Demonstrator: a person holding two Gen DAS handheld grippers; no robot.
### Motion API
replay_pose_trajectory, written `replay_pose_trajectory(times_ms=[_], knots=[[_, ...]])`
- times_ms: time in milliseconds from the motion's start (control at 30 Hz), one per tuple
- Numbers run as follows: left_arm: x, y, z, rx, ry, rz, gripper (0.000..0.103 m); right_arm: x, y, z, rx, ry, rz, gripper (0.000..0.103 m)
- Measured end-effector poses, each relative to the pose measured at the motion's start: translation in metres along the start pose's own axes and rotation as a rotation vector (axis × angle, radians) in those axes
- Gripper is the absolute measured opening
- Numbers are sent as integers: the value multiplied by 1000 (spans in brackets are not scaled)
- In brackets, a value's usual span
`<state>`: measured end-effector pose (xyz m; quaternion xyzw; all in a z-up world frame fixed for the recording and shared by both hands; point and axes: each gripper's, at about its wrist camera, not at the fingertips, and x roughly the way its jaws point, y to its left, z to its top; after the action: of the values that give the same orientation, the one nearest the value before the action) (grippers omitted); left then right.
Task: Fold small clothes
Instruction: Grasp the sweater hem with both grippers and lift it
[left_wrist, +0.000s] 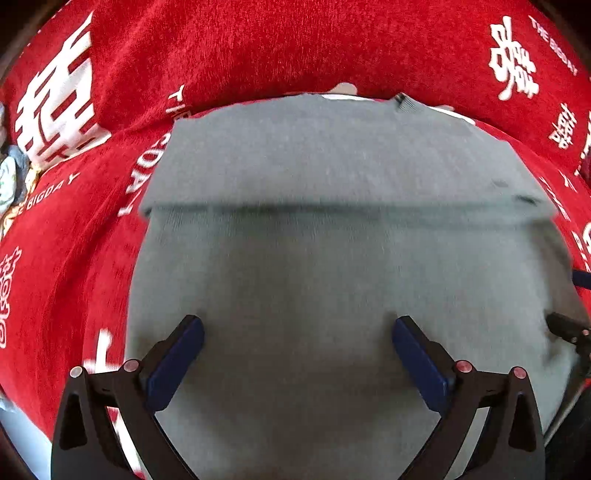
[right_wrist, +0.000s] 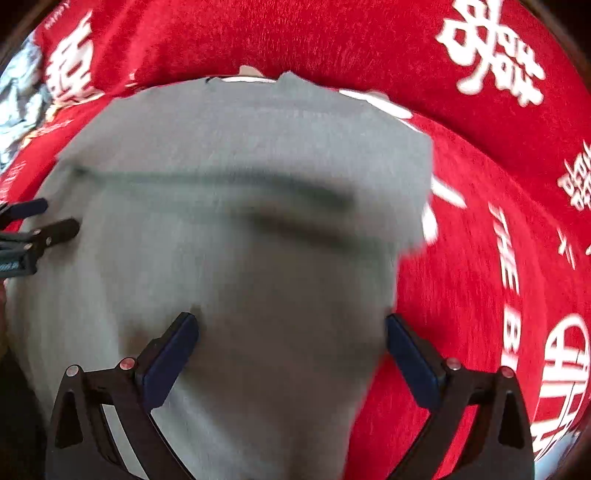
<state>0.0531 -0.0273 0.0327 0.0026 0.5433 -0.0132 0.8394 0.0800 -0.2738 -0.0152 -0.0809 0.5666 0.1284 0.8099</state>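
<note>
A grey knit garment (left_wrist: 332, 166) lies flat on a red cloth (left_wrist: 258, 48) printed with white characters. Its far part is folded over, and the fold's edge runs straight across the middle of the garment. My left gripper (left_wrist: 297, 321) hangs over the near part of the garment, open wide with nothing between its blue pads. In the right wrist view, my right gripper (right_wrist: 290, 318) is open over the right side of the garment (right_wrist: 240, 129), its right finger above the red cloth (right_wrist: 461, 258). The left gripper's fingertips (right_wrist: 55, 227) show at that view's left edge.
A heap of other pale and grey clothes (left_wrist: 11, 173) lies at the far left on the red cloth, also seen as a crumpled pile (right_wrist: 18, 92) in the right wrist view. The red cloth spreads out around the garment on all sides.
</note>
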Motion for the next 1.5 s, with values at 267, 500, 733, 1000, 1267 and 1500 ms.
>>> replay_pose_trajectory(times_ms=[267,500,733,1000,1267,1500], knots=[[-33,11,-25,40,-31,52,103,-41,15,-38,-70,-34,-108,101],[-19,48,-45,-36,44,-11,103,-16,91,-24,-183,-62,92,101],[-29,83,-74,-123,109,-59,103,-11,78,-81,-365,2,-13,102],[-37,81,-49,-159,77,-30,103,-42,55,-69,-263,-17,-56,102],[-30,24,-82,37,124,-8,103,-12,95,-91,-357,127,-24,102],[-40,45,-107,-31,180,3,103,-13,11,-138,-75,247,-152,98]])
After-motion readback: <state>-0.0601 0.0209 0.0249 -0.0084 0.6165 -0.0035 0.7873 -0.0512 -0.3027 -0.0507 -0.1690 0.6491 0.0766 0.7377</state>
